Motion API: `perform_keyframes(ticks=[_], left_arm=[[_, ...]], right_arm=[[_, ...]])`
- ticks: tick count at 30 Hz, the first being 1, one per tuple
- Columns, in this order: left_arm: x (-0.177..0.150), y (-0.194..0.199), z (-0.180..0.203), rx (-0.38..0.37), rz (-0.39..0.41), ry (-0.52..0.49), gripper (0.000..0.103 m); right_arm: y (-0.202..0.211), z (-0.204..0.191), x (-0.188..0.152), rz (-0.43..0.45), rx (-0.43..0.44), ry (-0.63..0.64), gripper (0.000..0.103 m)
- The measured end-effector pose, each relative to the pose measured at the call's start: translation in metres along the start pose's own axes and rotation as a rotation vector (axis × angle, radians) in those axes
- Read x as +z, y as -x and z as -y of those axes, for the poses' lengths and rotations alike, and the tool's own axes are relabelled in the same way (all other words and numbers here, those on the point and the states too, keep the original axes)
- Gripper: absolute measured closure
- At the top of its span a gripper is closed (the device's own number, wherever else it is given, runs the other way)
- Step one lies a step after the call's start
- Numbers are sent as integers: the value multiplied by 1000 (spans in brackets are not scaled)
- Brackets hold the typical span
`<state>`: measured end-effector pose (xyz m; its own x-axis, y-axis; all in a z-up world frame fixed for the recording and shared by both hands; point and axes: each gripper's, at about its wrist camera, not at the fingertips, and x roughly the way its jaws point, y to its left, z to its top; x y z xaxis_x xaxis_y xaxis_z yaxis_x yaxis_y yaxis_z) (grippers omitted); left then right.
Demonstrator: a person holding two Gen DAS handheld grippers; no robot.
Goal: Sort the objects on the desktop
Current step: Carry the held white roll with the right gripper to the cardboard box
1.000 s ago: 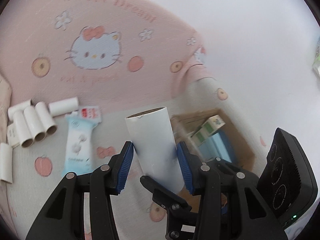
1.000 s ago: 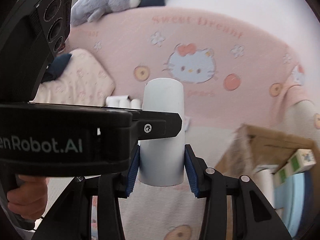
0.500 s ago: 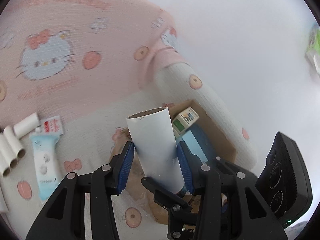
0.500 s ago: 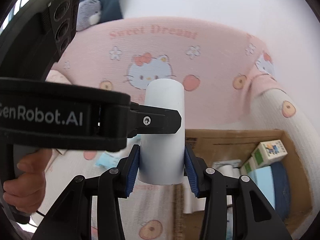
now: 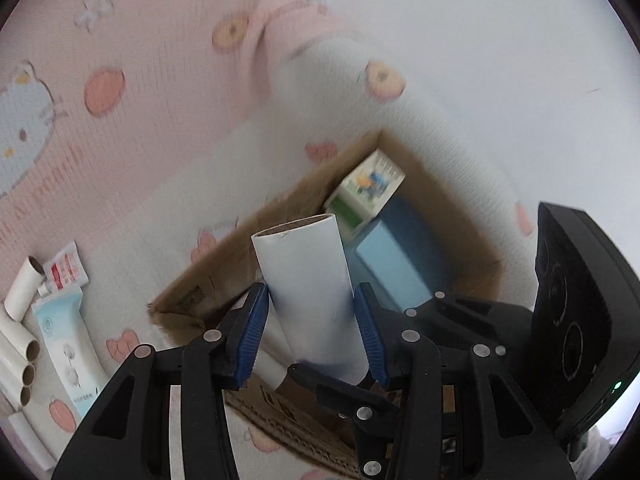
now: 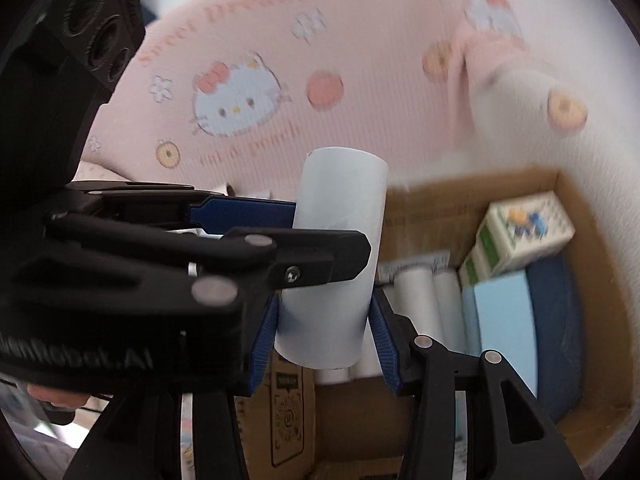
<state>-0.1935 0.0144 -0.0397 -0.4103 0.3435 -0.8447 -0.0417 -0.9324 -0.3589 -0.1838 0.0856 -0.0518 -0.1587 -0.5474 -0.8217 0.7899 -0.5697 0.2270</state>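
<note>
The paper tube point(image 5: 308, 292) is clamped between the blue pads of my left gripper point(image 5: 310, 320), and my right gripper point(image 6: 325, 320) has its pads against the lower part of the same tube. Its jaws are just starting to ease apart with the tube still between them. A second ago the tube hung over the pink blanket point(image 5: 132, 128), and the cardboard box point(image 5: 248, 256) sat off at the lower right of both frames. Now, in my left view, the box has slid to the middle of the frame, directly behind and below the tube. In my right view its open inside fills the lower right. There I can see other white tubes point(image 6: 416, 292) lying side by side in it, next to a printed carton point(image 6: 520, 232) and a pale blue pack point(image 6: 504, 320). More loose tubes point(image 5: 22, 292) wait on the blanket at the lower left edge of the left view. I judge the carry is about done. What remains is to lower this tube beside its fellows and let go, then go back for the rest.
</note>
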Motion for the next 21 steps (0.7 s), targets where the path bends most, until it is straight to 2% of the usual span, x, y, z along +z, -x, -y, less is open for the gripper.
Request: perform_keyframes(ticks=[4, 6, 10, 13, 18, 21], left_arm=[[3, -26, -2, 34, -107, 15, 55], [5, -33, -2, 53, -135, 18, 56], [8, -50, -8, 92, -208, 28, 57], [9, -58, -16, 103, -257, 51, 58], [8, -62, -18, 136, -315, 57, 63], [7, -61, -21, 145, -322, 71, 63]], right_arm=[[-25, 24, 3, -144, 91, -81, 60], [-35, 34, 3, -193, 142, -128, 60], [-53, 44, 0, -245, 203, -182, 60], [-68, 47, -2, -275, 210, -181, 60], [-84, 46, -5, -329, 234, -186, 61], [-89, 45, -6, -349, 261, -193, 61]])
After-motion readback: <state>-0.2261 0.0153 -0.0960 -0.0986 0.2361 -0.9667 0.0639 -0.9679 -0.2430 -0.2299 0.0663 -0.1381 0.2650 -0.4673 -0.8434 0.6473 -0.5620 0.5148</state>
